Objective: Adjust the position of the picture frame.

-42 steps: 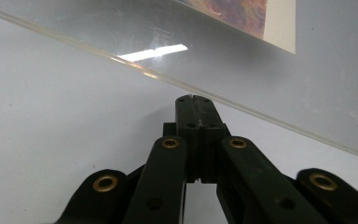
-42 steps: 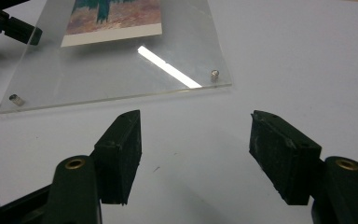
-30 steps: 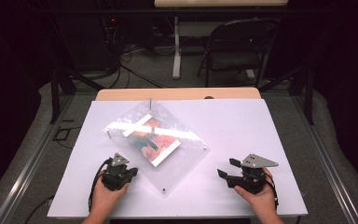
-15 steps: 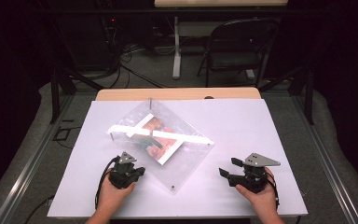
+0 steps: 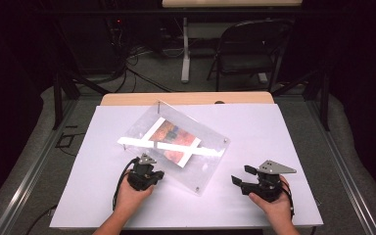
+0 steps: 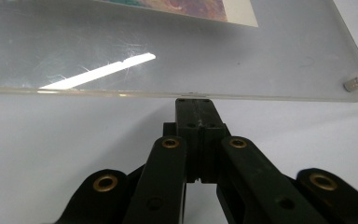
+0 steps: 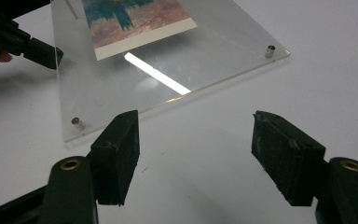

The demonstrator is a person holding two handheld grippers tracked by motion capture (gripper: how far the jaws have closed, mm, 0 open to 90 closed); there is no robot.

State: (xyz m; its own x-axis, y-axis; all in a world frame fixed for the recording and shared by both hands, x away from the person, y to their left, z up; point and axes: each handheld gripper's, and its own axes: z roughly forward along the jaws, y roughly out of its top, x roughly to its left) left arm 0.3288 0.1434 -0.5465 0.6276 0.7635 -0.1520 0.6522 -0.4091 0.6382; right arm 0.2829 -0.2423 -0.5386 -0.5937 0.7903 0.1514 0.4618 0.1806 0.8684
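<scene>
A clear acrylic picture frame with a colourful print lies skewed on the white table. My left gripper is shut, its tips pressed against the frame's near-left edge; in the left gripper view the closed jaws butt against the clear plate. My right gripper stands open at the front right, a short way off the frame's near corner. In the right gripper view its jaws are spread over bare table, the frame ahead and the left gripper at its far edge.
Small metal standoffs stick up at the frame's corners. Beyond the table's wooden far edge stand a folding chair and a table leg, with cables on the floor. Metal rails run along both sides.
The left gripper has moved right and forward against the frame, and the frame has turned counterclockwise, its near corner swinging right. The right gripper has barely moved.
</scene>
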